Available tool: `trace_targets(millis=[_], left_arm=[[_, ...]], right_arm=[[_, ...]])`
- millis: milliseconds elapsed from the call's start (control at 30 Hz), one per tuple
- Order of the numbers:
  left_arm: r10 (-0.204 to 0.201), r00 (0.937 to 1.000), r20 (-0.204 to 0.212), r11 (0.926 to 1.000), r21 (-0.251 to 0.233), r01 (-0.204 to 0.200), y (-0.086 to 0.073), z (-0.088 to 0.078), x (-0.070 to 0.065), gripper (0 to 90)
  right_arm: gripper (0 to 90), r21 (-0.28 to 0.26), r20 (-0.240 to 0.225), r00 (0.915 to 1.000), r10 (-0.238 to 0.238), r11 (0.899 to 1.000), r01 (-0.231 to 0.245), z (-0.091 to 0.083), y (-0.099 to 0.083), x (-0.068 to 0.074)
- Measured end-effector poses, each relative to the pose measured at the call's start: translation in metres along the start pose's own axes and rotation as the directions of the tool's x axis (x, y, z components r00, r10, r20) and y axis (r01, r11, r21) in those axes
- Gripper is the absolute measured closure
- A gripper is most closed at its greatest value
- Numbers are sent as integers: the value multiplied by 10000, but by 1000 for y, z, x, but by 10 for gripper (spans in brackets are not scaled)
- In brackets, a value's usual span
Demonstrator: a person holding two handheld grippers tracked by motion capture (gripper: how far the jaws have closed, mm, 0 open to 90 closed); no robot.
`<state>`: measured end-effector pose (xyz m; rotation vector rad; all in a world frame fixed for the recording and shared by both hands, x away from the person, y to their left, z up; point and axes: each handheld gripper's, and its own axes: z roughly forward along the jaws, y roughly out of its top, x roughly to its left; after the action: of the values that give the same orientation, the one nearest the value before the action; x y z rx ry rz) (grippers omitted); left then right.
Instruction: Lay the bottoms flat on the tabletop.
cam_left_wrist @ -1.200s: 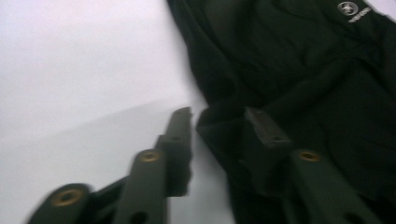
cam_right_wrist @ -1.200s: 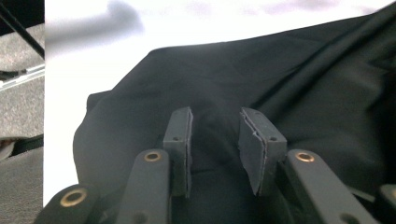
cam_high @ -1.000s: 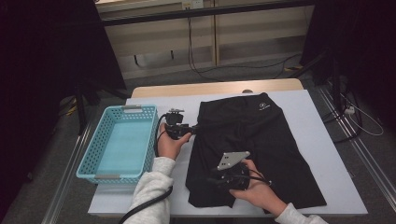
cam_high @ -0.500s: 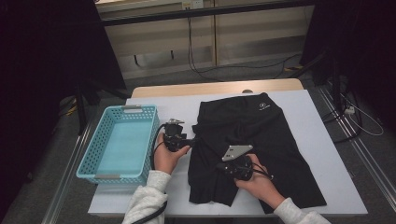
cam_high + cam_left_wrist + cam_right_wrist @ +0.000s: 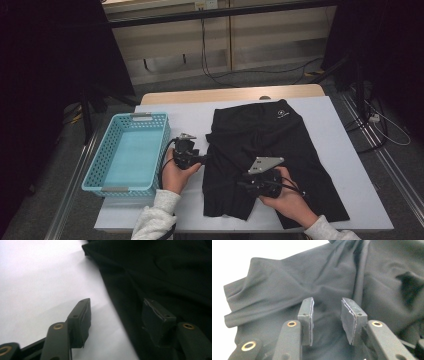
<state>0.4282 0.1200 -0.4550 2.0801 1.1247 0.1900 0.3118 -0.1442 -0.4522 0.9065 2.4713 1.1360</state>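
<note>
The black shorts are spread flat on the white table top, right of the turquoise basket, and both grippers are poised at the garment's near-left quarter.

The left gripper is held at the shorts' left edge, at about nine o'clock of the cloth. In the left gripper view its jaws stand apart, one pad over bare table, the other over the fabric edge; nothing is pinched, and the jaws have just been closing a little. The right gripper sits over the near leg, at about seven o'clock. In the right gripper view its jaws are parted with rumpled cloth beyond them and no fabric pressed between the pads; they have just been opening again.

The risk, as judged: the left jaws could close on table alone, since only one pad overlaps the hem, and the edge would slip out. On the right, a bite into that bunched fold could catch a single layer, so the leg would be dragged askew instead of folding cleanly.

The long axis is run from twelve to six o'clock, slightly splayed; the waistband with its small logo is pointed to twelve, the leg openings to six.
</note>
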Motion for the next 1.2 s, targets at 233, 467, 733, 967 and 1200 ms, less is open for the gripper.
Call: trace_targets(millis=[233, 467, 733, 967, 1200], left_arm=[[230, 9997, 82, 9997, 54, -230, -2, 2, -5, 482], [190, 9998, 104, 9998, 56, -191, -3, 2, -7, 552], [91, 9998, 192, 10000, 33, -91, -2, 2, -5, 551], [60, 9994, 342, 9999, 156, -65, -2, 3, -6, 638], [82, 9993, 362, 9998, 180, -89, -2, 5, -8, 722]], right_arm=[[771, 656, 169, 9998, -140, 9978, 128, -5, -18, -7], [900, 970, -61, 9995, -320, 9948, 324, -15, -22, -16], [663, 69, -236, 9995, -210, 9998, 211, -12, -10, -11], [565, -16, -901, 9943, -572, 9984, 573, 14, -1, 9], [547, 136, -960, 9901, -1029, 9944, 1047, 23, -1, 22]])
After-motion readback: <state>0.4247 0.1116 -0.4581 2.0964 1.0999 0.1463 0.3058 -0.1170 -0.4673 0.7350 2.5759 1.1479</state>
